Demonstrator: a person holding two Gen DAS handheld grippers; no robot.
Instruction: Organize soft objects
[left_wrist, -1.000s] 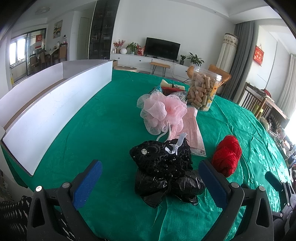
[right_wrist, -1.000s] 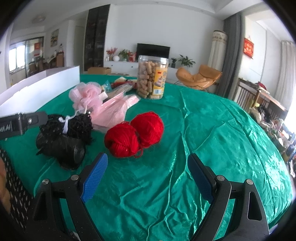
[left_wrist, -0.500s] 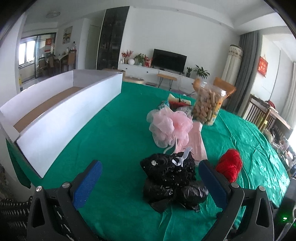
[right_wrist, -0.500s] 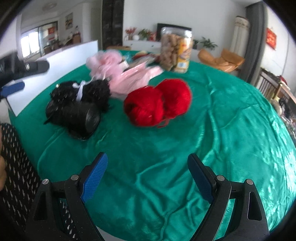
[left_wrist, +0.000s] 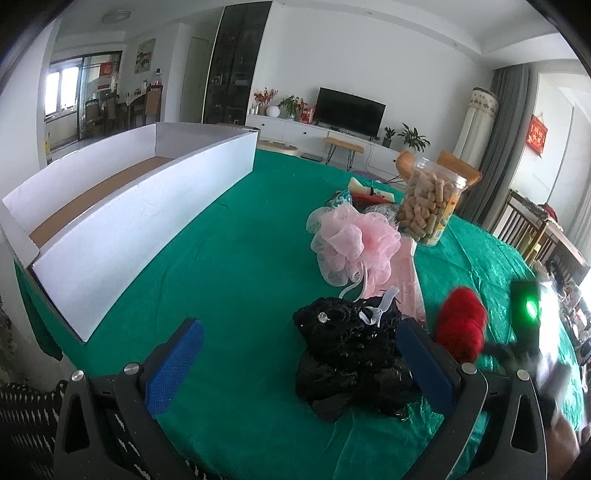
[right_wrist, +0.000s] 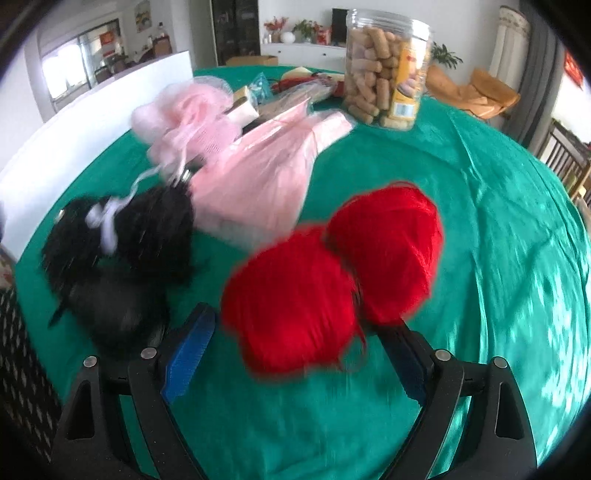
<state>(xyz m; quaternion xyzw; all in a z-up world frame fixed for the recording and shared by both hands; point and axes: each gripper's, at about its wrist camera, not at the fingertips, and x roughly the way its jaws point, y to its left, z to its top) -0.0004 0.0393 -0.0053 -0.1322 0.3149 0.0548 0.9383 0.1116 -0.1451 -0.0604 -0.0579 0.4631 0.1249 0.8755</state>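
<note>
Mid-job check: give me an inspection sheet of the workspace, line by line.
Surface: green tablecloth, wrinkled on the right.
Job's things: red yarn balls, black lace bundle, pink mesh puff, pink cloth; white box holds nothing visible.
Clutter: snack jar, small packets behind the puff.
Grippers: left hand-held gripper open; right hand-held gripper open around the nearer yarn ball.
Cables: nothing seen.
Surroundings: living room, television.

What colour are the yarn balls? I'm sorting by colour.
Red; the yarn balls show best in the right wrist view.
</note>
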